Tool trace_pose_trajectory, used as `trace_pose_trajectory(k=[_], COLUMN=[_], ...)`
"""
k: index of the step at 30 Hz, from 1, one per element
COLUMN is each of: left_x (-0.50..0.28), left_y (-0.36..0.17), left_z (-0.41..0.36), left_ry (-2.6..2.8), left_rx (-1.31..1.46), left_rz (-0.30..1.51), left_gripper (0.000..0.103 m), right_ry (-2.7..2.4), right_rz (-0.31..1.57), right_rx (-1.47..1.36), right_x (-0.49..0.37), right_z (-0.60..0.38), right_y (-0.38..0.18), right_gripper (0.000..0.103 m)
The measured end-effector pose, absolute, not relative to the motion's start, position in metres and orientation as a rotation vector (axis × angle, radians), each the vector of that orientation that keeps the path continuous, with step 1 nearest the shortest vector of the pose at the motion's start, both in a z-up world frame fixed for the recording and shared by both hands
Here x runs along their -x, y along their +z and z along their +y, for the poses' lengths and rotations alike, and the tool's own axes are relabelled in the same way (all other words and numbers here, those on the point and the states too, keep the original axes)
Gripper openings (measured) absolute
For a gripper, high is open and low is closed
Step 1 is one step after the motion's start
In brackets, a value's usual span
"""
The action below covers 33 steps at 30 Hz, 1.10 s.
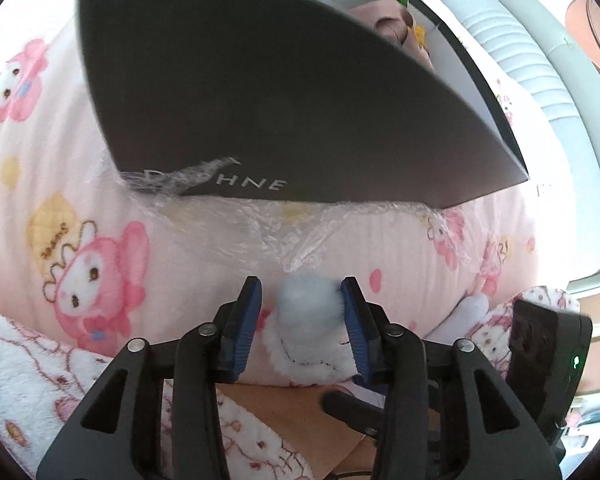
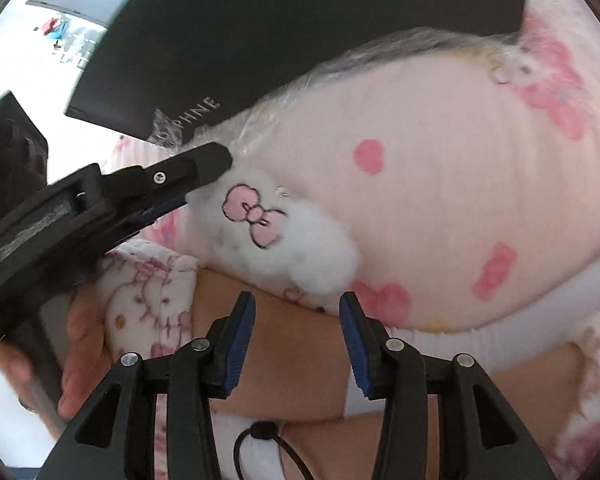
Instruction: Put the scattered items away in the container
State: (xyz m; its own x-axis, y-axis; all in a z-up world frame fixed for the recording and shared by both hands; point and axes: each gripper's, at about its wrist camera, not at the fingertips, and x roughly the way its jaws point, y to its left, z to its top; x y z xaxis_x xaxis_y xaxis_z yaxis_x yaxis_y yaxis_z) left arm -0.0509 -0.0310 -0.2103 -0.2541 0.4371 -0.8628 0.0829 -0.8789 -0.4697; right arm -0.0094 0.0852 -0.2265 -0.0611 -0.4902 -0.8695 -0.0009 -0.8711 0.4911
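Blue-padded left tongs (image 1: 302, 304) close on a white fluffy plush item with a pale pom-pom tip (image 1: 304, 308); in the left wrist view both pads touch the fluff on either side. From the right wrist view the same left tongs (image 2: 216, 168) enter from the left, their tip pressed into the white plush (image 2: 284, 240), which bears a pink bow outline. The plush lies on a pale pink quilted bed cover printed with pink rabbit characters (image 1: 100, 272), just below the near edge of a dark grey cardboard box marked with pale lettering (image 1: 260, 92). Crinkled clear plastic film (image 1: 284, 228) lies between the box edge and the plush. Right tongs (image 2: 298, 316) stand open with nothing between the pads, just below the plush. Inside the box, past its far rim, a brownish soft item (image 1: 396, 28) shows.
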Motion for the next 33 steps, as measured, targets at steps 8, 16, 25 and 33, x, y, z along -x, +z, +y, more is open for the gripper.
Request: trace_pose_trajectory(k=[8,16,25,33], left_x=[0.047,0.05,0.055,0.037], left_y=[-0.206,-0.212,-0.215,-0.135], left_z=[-0.035,-0.027,-0.022,-0.03], left_ry=[2.213,2.222,2.21,2.223], left_rx=[1.734,1.743,1.739,1.467], left_rz=[-0.668,-0.647,-0.642,-0.709], left_gripper=[0.041,0.043,0.034,0.031], right_ry=[-2.307,-2.129,-2.102,-2.257], right_rz=[-0.382,-0.685,-0.816,-0.639], right_rx=[-1.659,-1.778,-1.658,-1.417], right_x=[0.029,0.047,0.062,0.055], right_z=[0.074,0.119,0.106,0.108], right_y=[-0.192,-0.23,-0.239,-0.172], right_gripper=[0.039,0.039,0.04,0.038])
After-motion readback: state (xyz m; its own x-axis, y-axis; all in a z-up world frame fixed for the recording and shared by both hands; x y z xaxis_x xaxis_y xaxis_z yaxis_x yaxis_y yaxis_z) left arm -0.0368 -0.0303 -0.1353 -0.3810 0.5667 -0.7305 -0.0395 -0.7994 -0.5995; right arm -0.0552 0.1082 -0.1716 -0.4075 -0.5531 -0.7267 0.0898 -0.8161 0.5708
